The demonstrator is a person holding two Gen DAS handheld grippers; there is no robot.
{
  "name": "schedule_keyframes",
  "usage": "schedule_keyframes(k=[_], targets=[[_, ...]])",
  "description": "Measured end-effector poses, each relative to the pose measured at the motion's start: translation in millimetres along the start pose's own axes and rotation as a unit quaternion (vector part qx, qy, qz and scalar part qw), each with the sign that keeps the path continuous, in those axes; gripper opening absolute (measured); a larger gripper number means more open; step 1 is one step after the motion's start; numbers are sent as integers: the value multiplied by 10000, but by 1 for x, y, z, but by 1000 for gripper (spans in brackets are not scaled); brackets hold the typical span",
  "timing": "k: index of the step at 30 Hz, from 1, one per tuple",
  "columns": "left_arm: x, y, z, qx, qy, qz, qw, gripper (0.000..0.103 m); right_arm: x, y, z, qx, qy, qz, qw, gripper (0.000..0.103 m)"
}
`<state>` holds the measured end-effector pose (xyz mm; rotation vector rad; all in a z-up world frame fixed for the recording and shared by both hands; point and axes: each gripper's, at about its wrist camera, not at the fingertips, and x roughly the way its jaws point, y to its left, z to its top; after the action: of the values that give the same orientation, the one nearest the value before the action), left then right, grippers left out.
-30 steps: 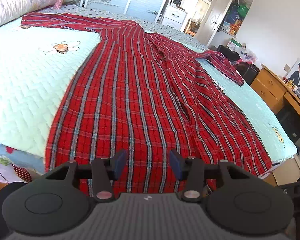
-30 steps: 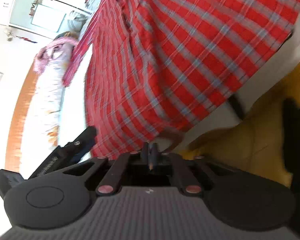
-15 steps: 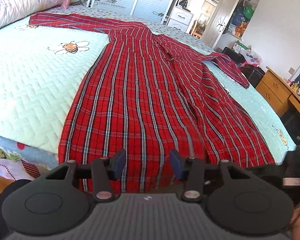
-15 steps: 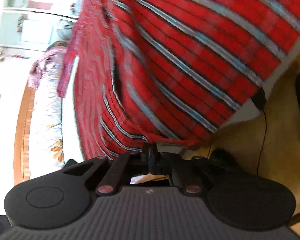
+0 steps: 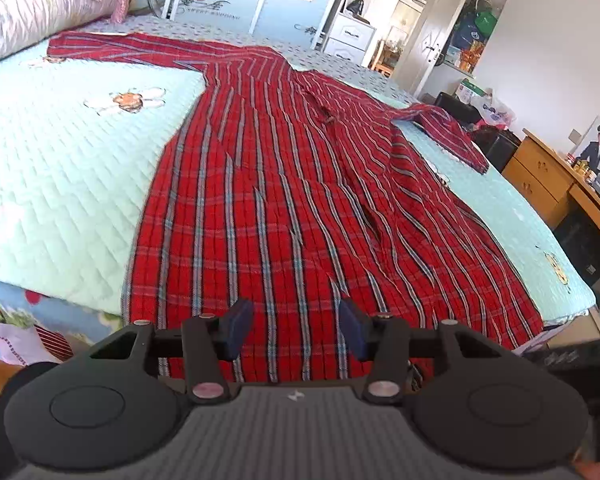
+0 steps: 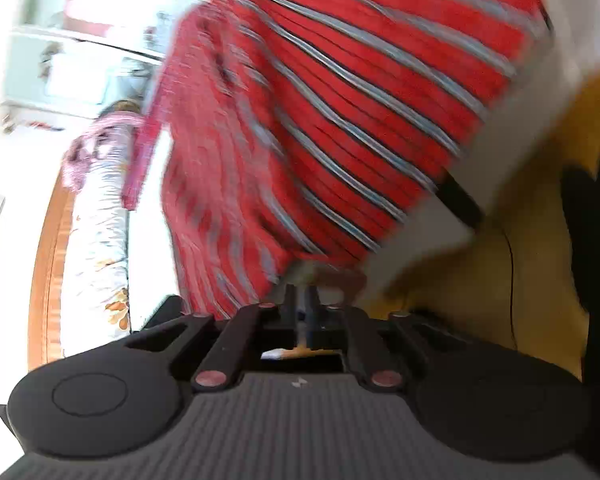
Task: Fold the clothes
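Left gripper (image 5: 296, 326), fingers parted and empty over the hem, and right gripper (image 6: 300, 312), fingers pressed together with its hold on the hem corner unclear, front the red plaid dress (image 5: 284, 200) spread flat across the bed (image 5: 60, 168); judged stage: gathering the hem, left grasp needed; the right view has swung and blurred more than a second ago.

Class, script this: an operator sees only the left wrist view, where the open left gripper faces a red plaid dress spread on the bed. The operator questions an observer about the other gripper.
Operator: Is the right gripper open too?
Observer: No. The right gripper has its fingers closed together.
Operator: Where is it?
Observer: At the hem edge of the dress, above a yellow floor. Motion blur hides whether any cloth is pinched.
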<state>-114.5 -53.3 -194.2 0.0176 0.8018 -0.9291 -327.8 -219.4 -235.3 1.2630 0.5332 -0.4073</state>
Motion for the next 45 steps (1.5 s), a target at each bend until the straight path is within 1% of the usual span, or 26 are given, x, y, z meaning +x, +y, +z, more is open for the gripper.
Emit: schedule_keyframes(k=[2,3,5,6,12,13,16,18,21,24,25,27,28,29,30,32,34,35,37,39,41,43,45], targets=[[0,0,1,32,-13,27,10000,51,-6,13,4,-301,-226,59,9993,32],[0,-1,2,82,-17,21,10000,50,-7,18,7,-427,-332,91,9985,37],[1,-4,5,201,-28,-16,9998,51,-3,28,16,-723,-489,69,9962,40],[2,-6,6,273,-45,-36,9996,51,2,29,19,-778,-489,56,9958,42],[6,-17,7,778,-149,73,9968,51,32,31,41,-989,-390,-19,9943,42],[6,-18,7,832,-150,96,9964,51,31,36,43,-1056,-411,-25,9936,42],[9,-16,9,848,-133,128,9962,51,28,51,51,-1294,-490,-3,9904,42],[10,-14,13,830,-148,127,9964,51,21,65,61,-1472,-562,24,9875,42],[12,-13,20,829,-199,121,9963,51,24,78,80,-1690,-698,23,9831,42],[16,-12,31,814,-251,134,9963,51,23,96,97,-2056,-910,-35,9744,42],[19,-12,33,816,-276,138,9962,52,23,102,103,-2210,-998,-87,9701,42],[28,-12,37,834,-346,165,9958,52,34,121,117,-2832,-1248,-450,9498,42],[34,-11,39,819,-382,171,9958,53,40,131,123,-3151,-1373,-643,9369,42],[39,-11,40,792,-427,158,9958,53,53,143,130,-3492,-1478,-914,9208,42],[45,-11,41,781,-476,137,9957,53,67,154,138,-3831,-1575,-1199,9022,42],[55,-12,42,813,-558,103,9951,53,104,176,157,-4355,-1681,-1647,8689,42],[63,-12,43,831,-622,63,9946,53,147,193,181,-4590,-1681,-1984,8495,42],[67,-11,44,826,-635,48,9945,53,171,200,195,-4638,-1657,-2092,8448,42],[76,-8,45,864,-578,22,9946,53,220,207,219,-4637,-1607,-2219,8426,42],[83,-3,48,931,-477,-4,9945,53,261,206,232,-4680,-1535,-2371,8374,42],[89,0,53,1007,-429,-17,9940,53,303,201,244,-4813,-1336,-2588,8268,42],[93,4,56,1075,-427,2,9933,53,322,195,252,-4872,-1296,-2846,8154,42],[97,7,57,1073,-422,25,9933,54,326,189,260,-4741,-1363,-2972,8175,41]])
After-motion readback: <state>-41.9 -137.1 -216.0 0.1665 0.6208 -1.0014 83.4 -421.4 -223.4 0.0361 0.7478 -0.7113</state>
